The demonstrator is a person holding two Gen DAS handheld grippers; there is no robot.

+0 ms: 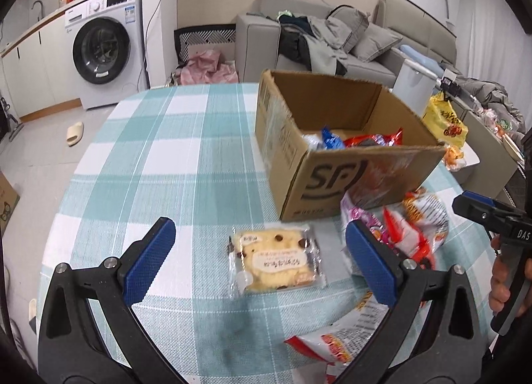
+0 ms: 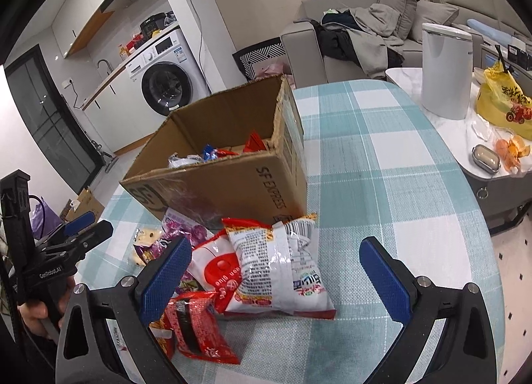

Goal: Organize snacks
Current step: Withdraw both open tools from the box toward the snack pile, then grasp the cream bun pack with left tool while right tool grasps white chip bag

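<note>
Both claws hung low over the checked cloth (image 1: 139,158), jaws spread wide and holding nothing. Between the blue pads of my left claw (image 1: 259,251) lay a wrapped cake (image 1: 277,259), flat on the cloth and touching neither pad. Beyond it stood the box (image 1: 332,181), open-topped, with a few snacks already inside. To its right, my right claw (image 2: 276,271) hovered above the snack pile (image 2: 266,274) lying just before the box, a white packet (image 2: 282,271) lying uppermost. My right hand (image 1: 502,277) gripped its handle, fingers curled around the trigger.
</note>
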